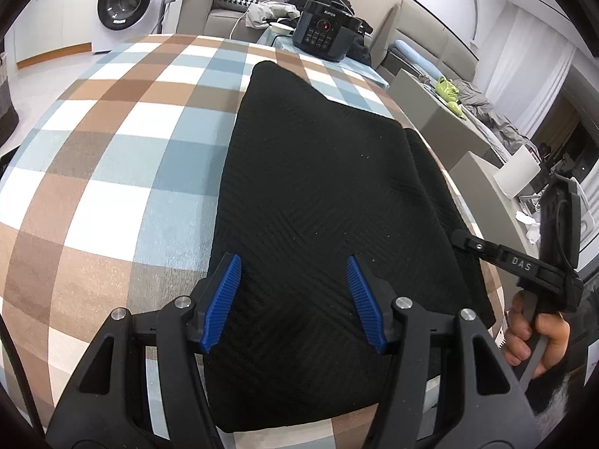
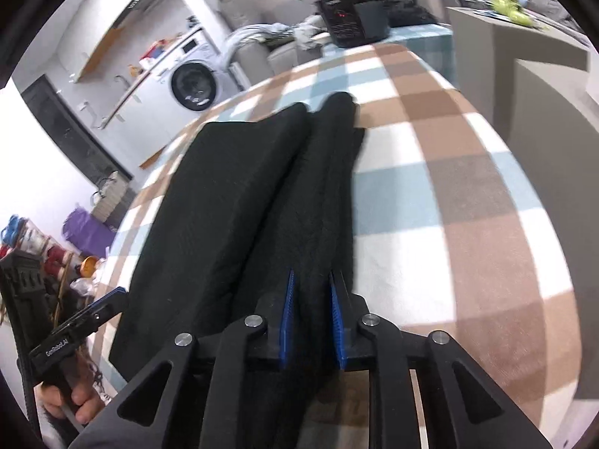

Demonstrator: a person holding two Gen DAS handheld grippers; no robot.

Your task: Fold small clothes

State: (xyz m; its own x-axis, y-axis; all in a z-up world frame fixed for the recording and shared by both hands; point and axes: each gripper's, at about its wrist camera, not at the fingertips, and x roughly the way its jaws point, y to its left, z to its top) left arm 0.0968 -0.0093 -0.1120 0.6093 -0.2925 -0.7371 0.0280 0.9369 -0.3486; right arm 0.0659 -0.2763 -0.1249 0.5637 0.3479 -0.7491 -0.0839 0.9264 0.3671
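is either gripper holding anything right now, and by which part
The right gripper pinches the black garment by a raised fold along its near right edge. The left gripper is open above it, holding nothing.

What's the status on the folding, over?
Left hand-held gripper open over the black garment. Right hand-held gripper pinching its side fold. Garment partly folded on the checked tablecloth. Nothing in the way.

The garment (image 1: 318, 194) lies on the table (image 1: 112, 172), cooker (image 1: 324, 33) behind it.
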